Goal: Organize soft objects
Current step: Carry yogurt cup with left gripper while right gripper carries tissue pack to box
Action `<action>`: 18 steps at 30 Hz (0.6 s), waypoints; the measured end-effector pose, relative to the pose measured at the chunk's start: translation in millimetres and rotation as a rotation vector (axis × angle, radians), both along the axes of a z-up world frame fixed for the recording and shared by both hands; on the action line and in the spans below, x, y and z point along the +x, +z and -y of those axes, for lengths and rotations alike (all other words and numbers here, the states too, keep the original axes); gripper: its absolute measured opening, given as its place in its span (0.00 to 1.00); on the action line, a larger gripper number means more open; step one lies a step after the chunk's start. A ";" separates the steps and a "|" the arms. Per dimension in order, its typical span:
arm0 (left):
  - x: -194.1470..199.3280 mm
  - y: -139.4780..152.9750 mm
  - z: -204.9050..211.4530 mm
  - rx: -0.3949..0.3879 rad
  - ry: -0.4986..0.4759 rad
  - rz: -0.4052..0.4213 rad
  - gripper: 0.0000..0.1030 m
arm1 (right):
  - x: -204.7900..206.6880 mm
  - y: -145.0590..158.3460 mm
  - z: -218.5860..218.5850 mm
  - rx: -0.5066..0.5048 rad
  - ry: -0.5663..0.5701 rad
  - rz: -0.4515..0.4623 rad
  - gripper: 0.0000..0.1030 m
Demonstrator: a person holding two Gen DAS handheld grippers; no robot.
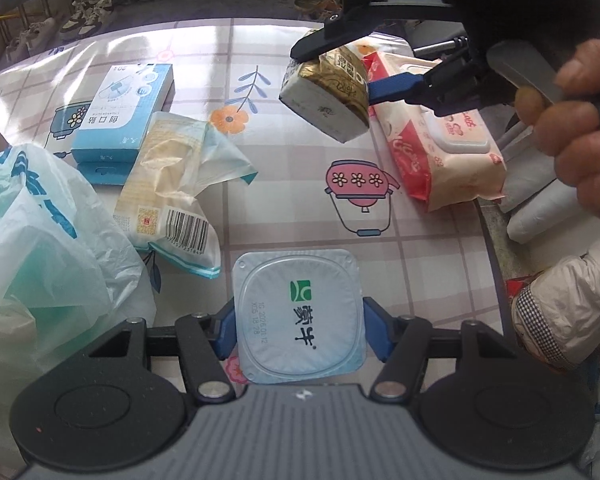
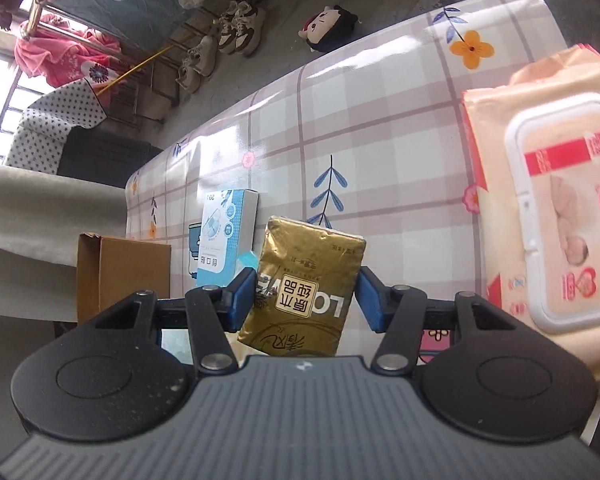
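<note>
Right gripper [image 2: 306, 300] clamped on gold tissue pack [image 2: 306, 284], blue pads pressed against both long sides. Pack held clear of tablecloth [image 2: 380, 160], tilted, as seen from left wrist view [image 1: 328, 96]. Right gripper [image 1: 332, 68] approached from the right in that view, bare hand [image 1: 580, 128] on its handle.

Left gripper [image 1: 298, 332] closed on yogurt cup [image 1: 300, 316], foil lid facing camera, blue pads touching both sides of the cup. Unclear whether cup rested on cloth or hung just above it.

Noted on table, left wrist view: wet wipes pack [image 1: 440, 148] lying flat just right of the lifted tissue pack; blue box [image 1: 120, 112] at far left; crumpled opened wrapper [image 1: 172, 192] overlapping the box's near corner; white-and-green plastic bag [image 1: 40, 260] at left edge, beside the wrapper.

Right wrist view: wet wipes pack [image 2: 548, 220] to the right, blue box [image 2: 228, 240] behind the left pad, cardboard box [image 2: 124, 276] off the table edge at left.
</note>
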State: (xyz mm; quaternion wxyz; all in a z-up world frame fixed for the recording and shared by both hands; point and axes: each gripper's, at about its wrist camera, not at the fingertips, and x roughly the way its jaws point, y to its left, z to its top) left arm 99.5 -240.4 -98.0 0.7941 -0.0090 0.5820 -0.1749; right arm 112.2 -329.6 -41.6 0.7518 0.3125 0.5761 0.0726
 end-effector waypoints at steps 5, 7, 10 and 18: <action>-4.5 27.1 3.2 -0.034 -0.023 0.029 0.61 | -28.8 22.0 11.2 0.044 -0.062 0.015 0.51; -5.0 42.8 -0.3 -0.045 -0.025 0.046 0.61 | -36.3 34.5 11.3 0.053 -0.069 0.034 0.51; -1.8 69.3 -13.3 -0.067 -0.013 0.061 0.61 | -42.9 54.3 5.3 0.068 -0.075 0.063 0.51; 8.8 152.0 -96.9 -0.108 0.104 0.180 0.61 | -23.7 112.0 -61.7 0.156 0.000 0.167 0.52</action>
